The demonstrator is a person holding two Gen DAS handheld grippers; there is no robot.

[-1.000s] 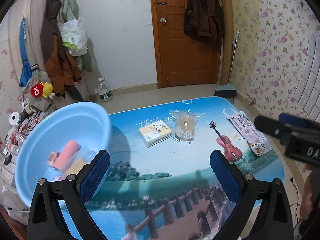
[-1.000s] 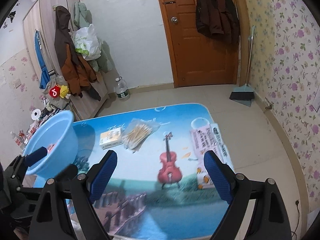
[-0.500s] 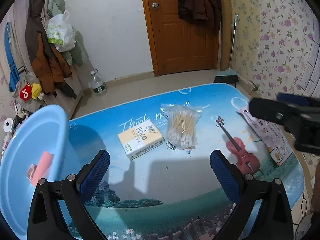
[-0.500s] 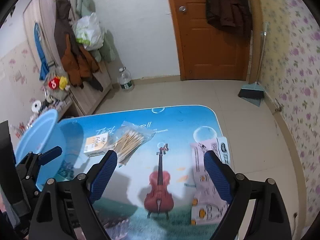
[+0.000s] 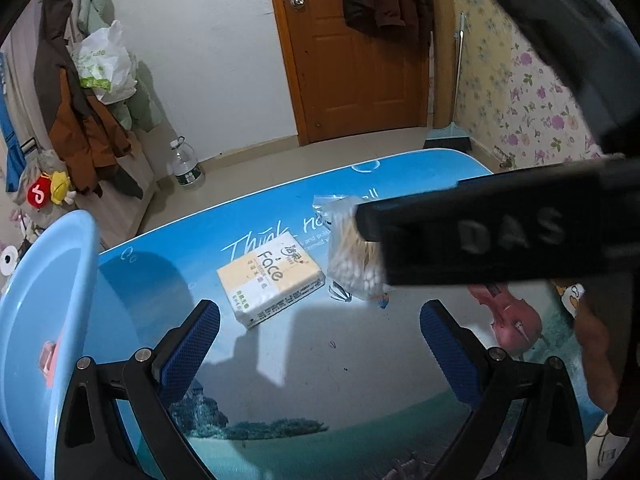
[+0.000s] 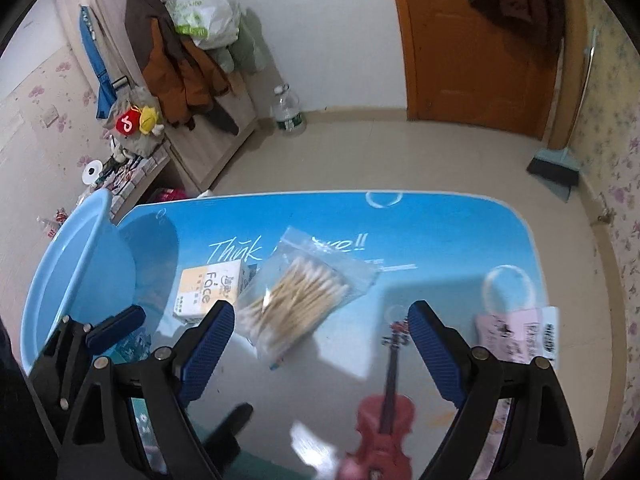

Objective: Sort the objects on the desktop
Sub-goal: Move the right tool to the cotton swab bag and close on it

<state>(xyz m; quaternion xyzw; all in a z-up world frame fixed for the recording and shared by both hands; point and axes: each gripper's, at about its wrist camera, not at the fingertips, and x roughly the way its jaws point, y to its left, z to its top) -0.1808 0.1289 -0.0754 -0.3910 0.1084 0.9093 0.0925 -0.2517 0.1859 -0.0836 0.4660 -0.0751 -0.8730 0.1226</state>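
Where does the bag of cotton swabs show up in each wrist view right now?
Left wrist: bag of cotton swabs, centre-right, partly hidden behind the right gripper's black body.
Right wrist: fully visible at centre, just beyond the open fingers.
Shared landmark: the Face tissue pack lies immediately to its left.

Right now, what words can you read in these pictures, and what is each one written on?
"Face": tissue pack.
"Think": table cover; the words after it are hidden by the cotton swab bag.
"DAS": right gripper, seen from the left wrist view.
Pink packet: print too blurred to read.
White plastic bag: green letters, unreadable.
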